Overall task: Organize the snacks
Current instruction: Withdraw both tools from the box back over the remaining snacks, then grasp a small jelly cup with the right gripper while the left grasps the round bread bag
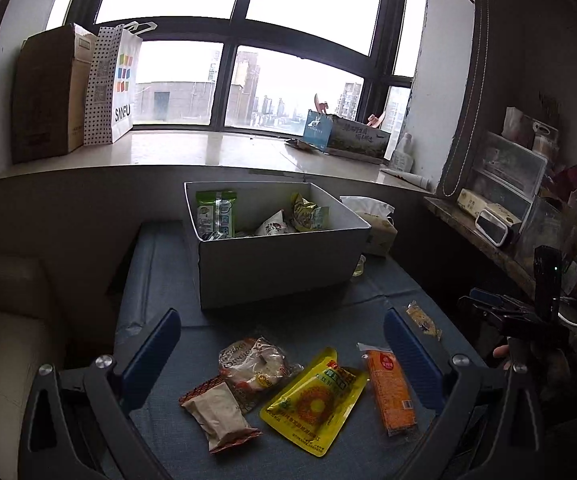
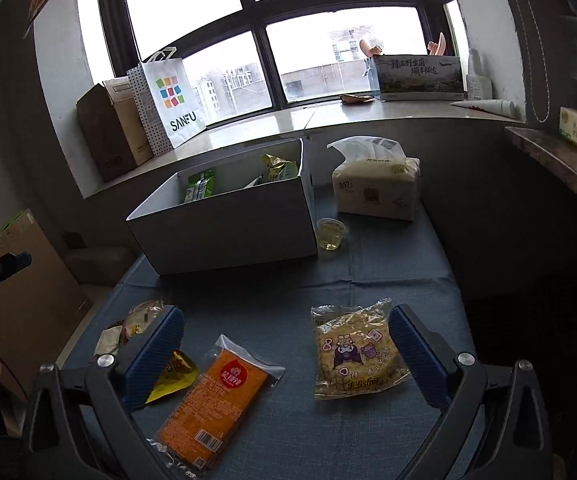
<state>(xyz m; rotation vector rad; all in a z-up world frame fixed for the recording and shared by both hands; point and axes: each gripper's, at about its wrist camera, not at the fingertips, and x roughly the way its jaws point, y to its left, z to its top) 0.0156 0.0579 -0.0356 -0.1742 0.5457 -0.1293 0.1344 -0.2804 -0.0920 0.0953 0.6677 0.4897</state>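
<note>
A white box (image 1: 272,268) stands at the back of the blue-clothed table and holds several snack packs; it also shows in the right wrist view (image 2: 224,232). In the left wrist view my left gripper (image 1: 282,354) is open and empty above a doughnut pack (image 1: 254,364), a tan cake pack (image 1: 218,416), a yellow pouch (image 1: 314,400) and an orange pack (image 1: 390,392). In the right wrist view my right gripper (image 2: 284,354) is open and empty, with the orange pack (image 2: 212,396) and a clear cartoon-print snack pack (image 2: 356,352) between its fingers.
A tissue pack (image 2: 376,184) and a small jelly cup (image 2: 331,233) sit right of the box. The windowsill behind holds a brown carton (image 1: 48,92), a SANFU bag (image 1: 114,84) and a printed box (image 2: 418,78). A cluttered shelf (image 1: 508,216) runs along the right.
</note>
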